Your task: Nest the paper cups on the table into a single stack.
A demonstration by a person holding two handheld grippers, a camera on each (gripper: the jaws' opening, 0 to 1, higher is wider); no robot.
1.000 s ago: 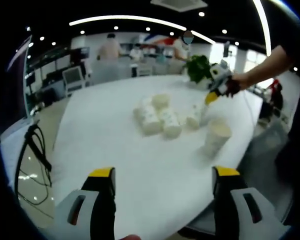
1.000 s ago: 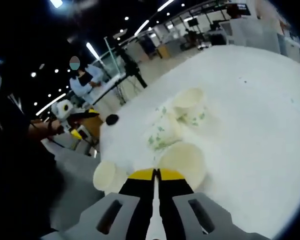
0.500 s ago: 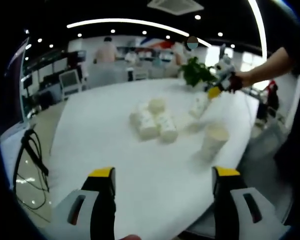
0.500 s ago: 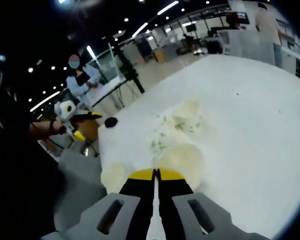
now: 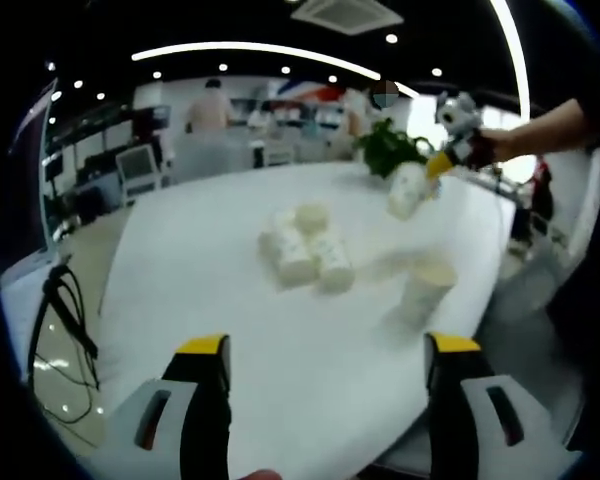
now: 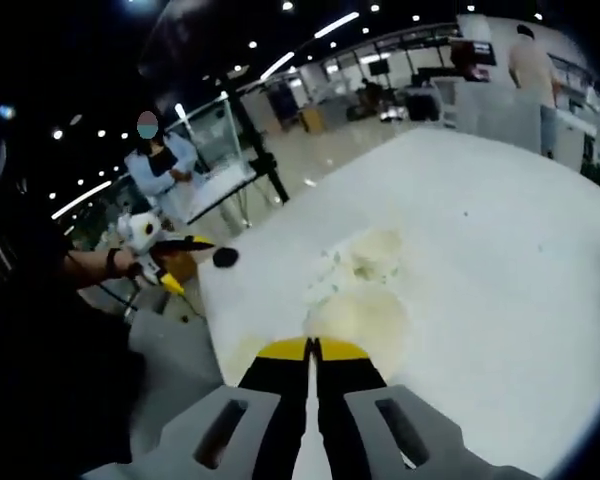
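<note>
White desk (image 5: 230,330) in a bright open office.
Right hand-held gripper (image 6: 312,350) pinches a paper cup (image 5: 405,190) aloft; left hand-held gripper (image 5: 325,345) spread.

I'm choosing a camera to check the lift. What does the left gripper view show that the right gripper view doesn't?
Left gripper view: the side of the lifted cup, hanging clear above the table from the right gripper. An upright cup stands below it, with a plant behind. The left gripper has open jaws.

Right gripper view: that cup's open mouth just beyond the shut jaws, and a black round object at the table edge.

Shared: the table, the lifted cup and the lying cups.
</note>
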